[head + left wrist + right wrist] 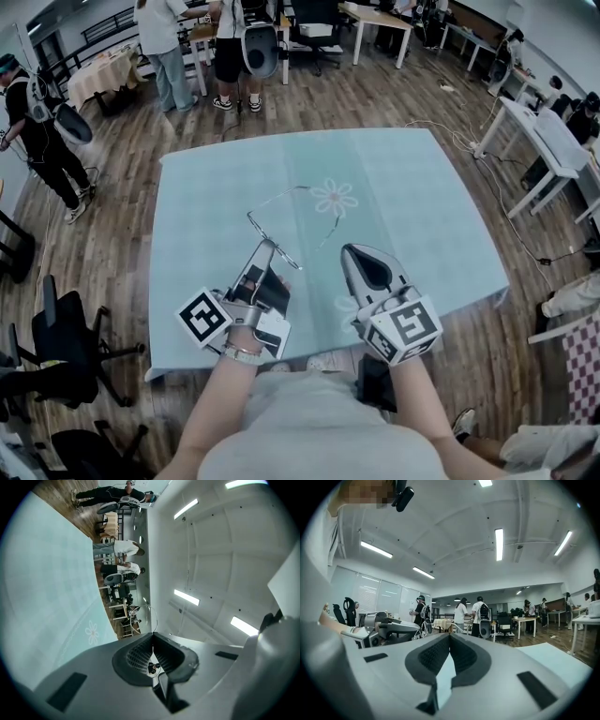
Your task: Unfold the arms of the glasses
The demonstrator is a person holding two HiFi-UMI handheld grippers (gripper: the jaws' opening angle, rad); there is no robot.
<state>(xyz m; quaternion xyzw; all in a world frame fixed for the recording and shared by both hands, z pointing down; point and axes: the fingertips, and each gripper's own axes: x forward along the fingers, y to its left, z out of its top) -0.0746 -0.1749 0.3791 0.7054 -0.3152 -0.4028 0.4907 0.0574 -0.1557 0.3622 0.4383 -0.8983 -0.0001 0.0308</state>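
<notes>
- Left grey gripper (268, 244) pinches thin wire-framed glasses (277, 195) by one corner above the pale blue worktop (431, 216).
- Right grey gripper (347, 247), pressed together, sits just right of the free arm's tip.

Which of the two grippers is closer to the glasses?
Left: the left gripper is shut on the glasses; the right gripper, also shut, sits just right of them.

Thin-rimmed glasses (280, 223) in left tongs (268, 247)
</notes>
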